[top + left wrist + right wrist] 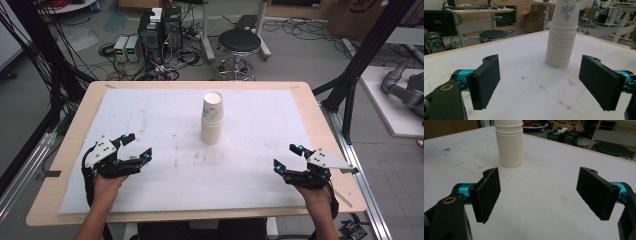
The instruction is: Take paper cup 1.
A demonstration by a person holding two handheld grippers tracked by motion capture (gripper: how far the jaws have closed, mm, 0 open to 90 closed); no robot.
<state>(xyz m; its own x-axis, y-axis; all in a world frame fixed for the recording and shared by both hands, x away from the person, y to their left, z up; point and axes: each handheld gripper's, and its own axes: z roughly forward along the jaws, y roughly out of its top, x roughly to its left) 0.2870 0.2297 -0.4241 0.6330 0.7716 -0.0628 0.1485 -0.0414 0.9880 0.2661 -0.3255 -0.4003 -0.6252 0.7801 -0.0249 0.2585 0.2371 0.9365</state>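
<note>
Both grippers, the left gripper [136, 146] and the right gripper [287, 157], rest low on the bench [60, 150] with jaws spread and empty; the stack of paper cups [212, 119] stands upright mid-bench, well apart from both; likely light, thin-walled, easily crushed or toppled; take the top cup gently below its rim, steadying the ribbed lower stack.

obstacle: tall stack of white paper cups [212, 119], upright at my 12 o'clock | free: bare white foam mat [165, 175] from my grippers to it, both flanks open
</note>
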